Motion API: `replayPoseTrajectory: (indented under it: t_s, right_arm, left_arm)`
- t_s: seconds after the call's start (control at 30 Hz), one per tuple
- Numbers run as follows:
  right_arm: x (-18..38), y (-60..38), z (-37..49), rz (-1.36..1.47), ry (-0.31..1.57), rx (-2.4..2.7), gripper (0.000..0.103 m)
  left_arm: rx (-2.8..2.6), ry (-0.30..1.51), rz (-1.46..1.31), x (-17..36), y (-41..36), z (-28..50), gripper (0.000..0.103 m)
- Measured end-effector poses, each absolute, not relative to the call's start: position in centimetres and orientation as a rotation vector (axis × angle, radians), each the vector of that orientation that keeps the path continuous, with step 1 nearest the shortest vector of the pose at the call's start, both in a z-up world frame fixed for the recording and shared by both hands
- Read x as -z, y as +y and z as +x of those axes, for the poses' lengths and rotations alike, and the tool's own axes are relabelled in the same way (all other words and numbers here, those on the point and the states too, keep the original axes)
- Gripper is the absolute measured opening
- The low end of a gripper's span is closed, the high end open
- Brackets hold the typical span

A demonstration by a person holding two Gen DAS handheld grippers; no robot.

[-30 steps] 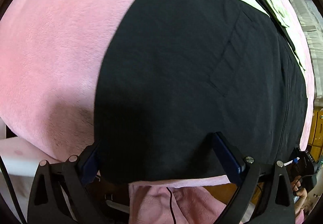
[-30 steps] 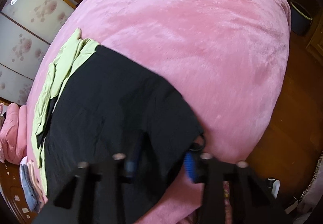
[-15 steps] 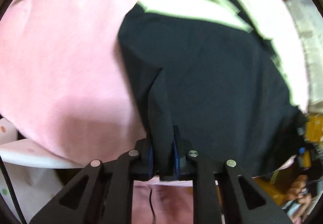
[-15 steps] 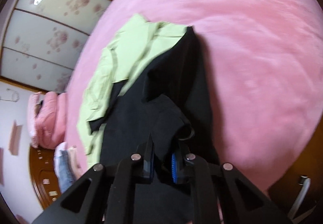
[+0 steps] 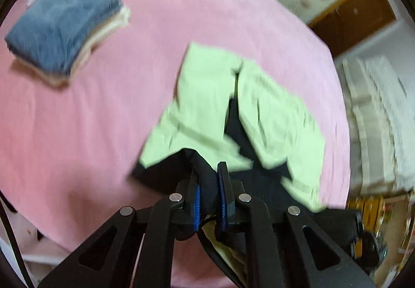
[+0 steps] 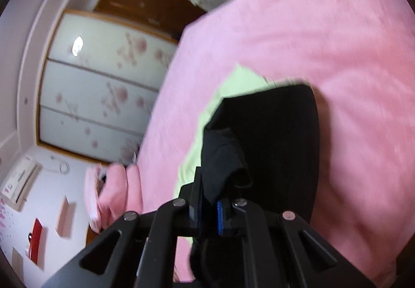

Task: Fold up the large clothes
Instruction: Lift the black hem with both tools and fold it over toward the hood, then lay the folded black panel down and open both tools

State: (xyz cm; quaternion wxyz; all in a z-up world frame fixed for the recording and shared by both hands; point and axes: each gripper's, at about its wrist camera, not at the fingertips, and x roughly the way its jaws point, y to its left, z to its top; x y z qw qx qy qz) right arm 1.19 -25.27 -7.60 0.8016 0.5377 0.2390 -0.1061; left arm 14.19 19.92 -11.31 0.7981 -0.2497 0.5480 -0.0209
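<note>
Black cloth of the garment is pinched in both my jaws, which are closing on it, its edge lifted off the pink bed. Folding has barely begun; folded clothes lie well apart.

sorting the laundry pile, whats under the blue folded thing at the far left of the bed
Under the blue folded garment lies a cream folded piece, only its edges showing. Both rest on the pink blanket. Whether more is stacked beneath is covered.
</note>
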Motion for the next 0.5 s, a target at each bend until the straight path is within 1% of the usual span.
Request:
replayPoseTrajectory:
  t_s: [0.13, 0.23, 0.4, 0.5]
  right_arm:
    - [4.7, -27.9, 3.6, 1.152, 0.406, 0.233, 0.007]
    - [3.6, -29.9, 5.7, 1.170, 0.370, 0.220, 0.007]
    - [2.7, -32.8, 10.2, 1.151, 0.384, 0.215, 0.006]
    - [2.7, -34.1, 13.2, 1.119, 0.427, 0.214, 0.007]
  left_arm:
    - [-0.032, 1.086, -0.548, 9.1, 20.6, 19.1, 0.009]
    - [-0.092, 1.032, -0.559, 7.8, 21.3, 21.9, 0.009]
    - [-0.134, 1.000, -0.579, 7.2, 21.3, 26.9, 0.009]
    - [-0.148, 0.976, -0.509, 7.1, 20.2, 29.6, 0.009]
